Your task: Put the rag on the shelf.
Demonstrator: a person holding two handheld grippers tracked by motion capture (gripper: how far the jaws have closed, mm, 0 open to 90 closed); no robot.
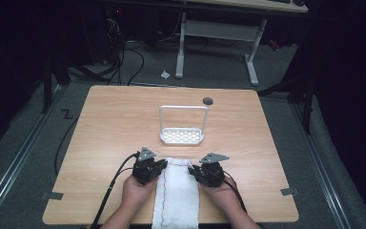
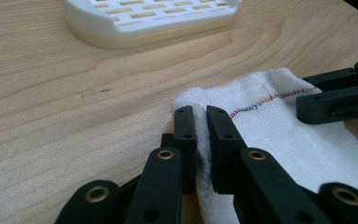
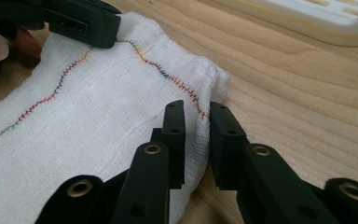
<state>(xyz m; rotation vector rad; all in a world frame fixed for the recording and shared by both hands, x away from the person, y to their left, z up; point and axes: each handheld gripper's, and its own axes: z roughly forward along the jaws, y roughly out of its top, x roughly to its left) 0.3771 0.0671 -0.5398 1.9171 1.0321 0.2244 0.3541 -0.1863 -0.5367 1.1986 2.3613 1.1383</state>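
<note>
The left gripper (image 1: 161, 164), low and left of centre in the high view, is clenched on the far left corner of the white cloth (image 1: 177, 193); in the left gripper view (image 2: 202, 122) a thin fold of fabric is pinched between its near-closed jaws. The cloth lies flat on the tabletop (image 1: 109, 133) between the two hands, running down to the bottom edge of the frame, with a multicoloured stitched seam (image 1: 161, 191) along its left side. The right gripper (image 1: 193, 170), low and right of centre, grips the far right corner; the right gripper view (image 3: 196, 122) shows a bunched ridge of cloth between its jaws.

Both holds look shallow, taken at the very edge. I judge that a quick lift or an uneven pull could drag a corner out of the jaws, most likely on the left, where only a sliver is caught. If the hands move apart, the weave could stretch or slip loose; if one rises faster, the cloth could twist and sag.

Above centre in the high view stands a white slotted rack (image 1: 182, 137) with a tall hoop handle. Its perforated tray holds nothing, and it sits apart from the cloth.
</note>
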